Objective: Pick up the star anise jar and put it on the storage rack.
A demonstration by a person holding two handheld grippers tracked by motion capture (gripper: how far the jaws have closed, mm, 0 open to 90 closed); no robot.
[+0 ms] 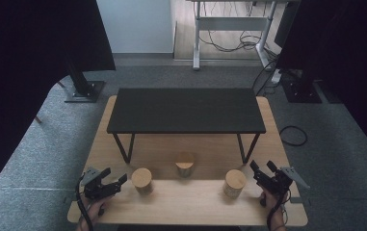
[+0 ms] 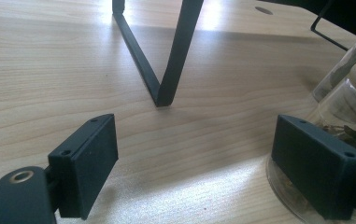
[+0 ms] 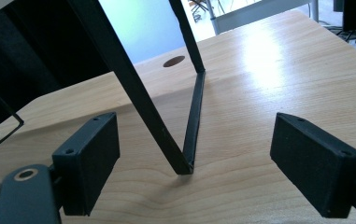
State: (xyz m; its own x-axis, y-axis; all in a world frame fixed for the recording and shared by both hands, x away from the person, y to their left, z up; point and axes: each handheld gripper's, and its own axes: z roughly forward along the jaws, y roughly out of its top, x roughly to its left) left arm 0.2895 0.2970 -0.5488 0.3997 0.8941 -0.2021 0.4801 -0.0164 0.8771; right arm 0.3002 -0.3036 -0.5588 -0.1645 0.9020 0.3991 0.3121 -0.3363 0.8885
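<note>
Three glass jars with wooden lids stand on the wooden table (image 1: pixel 190 197): the left jar (image 1: pixel 142 180), the middle jar (image 1: pixel 185 164) and the right jar (image 1: pixel 234 182). My left gripper (image 1: pixel 114 176) lies low at the table's front left, just left of the left jar, open with nothing between its jaws. In the left gripper view the gripper (image 2: pixel 194 163) has bare wood between its jaws, and the left jar (image 2: pixel 348 105) stands just beyond its right-hand jaw. My right gripper (image 1: pixel 262 166) sits right of the right jar, open. In the right gripper view the gripper (image 3: pixel 194 158) holds nothing.
A black shelf riser (image 1: pixel 186 109) on thin metal legs spans the back half of the table. One leg (image 2: pixel 166 70) stands ahead of the left gripper, another leg (image 3: pixel 187 135) ahead of the right. Grey carpet, stands and cables surround the table.
</note>
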